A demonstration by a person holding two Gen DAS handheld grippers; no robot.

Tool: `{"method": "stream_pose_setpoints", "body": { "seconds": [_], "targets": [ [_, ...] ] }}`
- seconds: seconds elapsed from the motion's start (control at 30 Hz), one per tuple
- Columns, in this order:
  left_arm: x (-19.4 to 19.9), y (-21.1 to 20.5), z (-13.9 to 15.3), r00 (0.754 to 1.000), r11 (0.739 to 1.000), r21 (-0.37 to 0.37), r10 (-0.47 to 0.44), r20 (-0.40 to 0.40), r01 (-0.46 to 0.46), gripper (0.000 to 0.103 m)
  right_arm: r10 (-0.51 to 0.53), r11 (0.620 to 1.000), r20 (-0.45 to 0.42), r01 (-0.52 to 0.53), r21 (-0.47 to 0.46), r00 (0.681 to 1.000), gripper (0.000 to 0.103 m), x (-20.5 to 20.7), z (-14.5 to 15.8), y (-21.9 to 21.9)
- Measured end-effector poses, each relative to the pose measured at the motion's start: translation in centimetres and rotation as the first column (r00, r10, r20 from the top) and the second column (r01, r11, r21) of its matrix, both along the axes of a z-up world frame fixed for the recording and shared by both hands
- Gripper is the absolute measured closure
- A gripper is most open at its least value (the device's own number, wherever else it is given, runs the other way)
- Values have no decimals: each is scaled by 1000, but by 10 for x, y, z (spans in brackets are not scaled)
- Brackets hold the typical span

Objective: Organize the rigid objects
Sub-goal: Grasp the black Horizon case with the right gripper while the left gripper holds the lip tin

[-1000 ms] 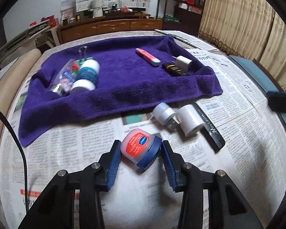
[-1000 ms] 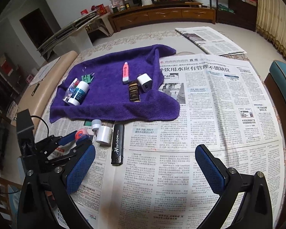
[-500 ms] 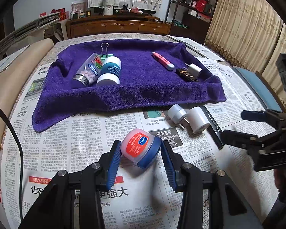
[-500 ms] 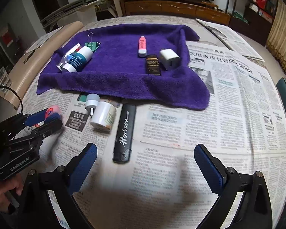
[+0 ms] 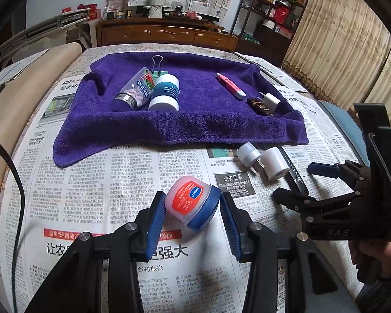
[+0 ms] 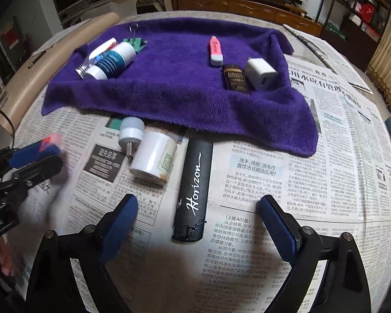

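A small jar (image 5: 190,200) with a red label and a blue lid hangs tilted above the newspaper, and my left gripper (image 5: 191,210) is shut on it. The left gripper (image 6: 39,154) shows blurred at the left edge of the right wrist view. A long black case (image 6: 195,182) marked "Horizon" lies on the newspaper. My right gripper (image 6: 197,206) points down over its near end. Its jaws are closing, with the case between them and neither pad touching it. The purple towel (image 6: 169,86) lies beyond.
A white plug adapter (image 6: 131,130) and a white roll (image 6: 153,157) lie left of the case. On the towel rest a pill bottle (image 5: 136,90), a teal-and-white jar (image 5: 165,94), a binder clip (image 5: 159,69), a pink marker (image 5: 230,86), a brown box (image 6: 234,78) and a white charger (image 6: 260,73).
My right gripper has come down and forward over the black case, and its jaws have narrowed a little. The left gripper has drifted with the jar still in its grip.
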State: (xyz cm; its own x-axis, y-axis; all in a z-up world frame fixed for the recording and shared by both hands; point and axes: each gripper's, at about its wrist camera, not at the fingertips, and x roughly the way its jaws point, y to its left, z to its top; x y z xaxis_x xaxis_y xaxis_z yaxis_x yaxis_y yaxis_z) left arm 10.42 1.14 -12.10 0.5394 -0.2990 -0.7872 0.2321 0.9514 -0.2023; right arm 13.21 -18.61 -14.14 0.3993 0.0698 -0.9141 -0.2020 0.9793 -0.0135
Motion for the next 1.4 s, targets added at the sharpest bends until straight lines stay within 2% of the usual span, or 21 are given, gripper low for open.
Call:
{"method": "stream_pose_setpoints", "body": {
  "seconds": [0.1,0.17,0.63,0.7,0.87,1.0,1.07,1.13,1.33,1.4],
  "targets": [
    [-2,0,0,1000,1000,-9,-4,-2,4,62,1,1000,13,-1,0,1000,8,1,-1,-1],
    [-3,0,0,1000,1000,-12,-8,-4,8,62,2,1000,11,-2,-3,1000,0,3,-3,-3],
    [-4,3,4,1000,1000,-26,1,-9,-2,62,15,1000,30,-15,2,999,1,5,-4,-6],
    [-4,3,5,1000,1000,-24,2,-9,-3,62,14,1000,32,-14,3,999,5,3,-2,-6],
    [-5,2,6,1000,1000,-24,5,-12,-5,62,4,1000,50,-4,4,999,29,4,4,-11],
    [-5,0,6,1000,1000,-25,2,-18,-3,62,15,1000,60,-16,8,998,42,4,6,-11],
    [-5,-1,7,1000,1000,-29,0,-19,-1,62,36,999,73,-37,10,997,56,4,7,-9],
    [-5,-2,7,1000,1000,-29,-2,-19,2,62,44,999,81,-45,14,996,57,4,7,-9],
    [-6,0,8,1000,1000,-31,3,-19,-4,62,57,998,81,-59,17,995,80,5,8,-7],
    [-7,1,8,1000,1000,-27,4,-18,-5,62,56,998,79,-57,15,995,82,4,9,-6]
  ]
}}
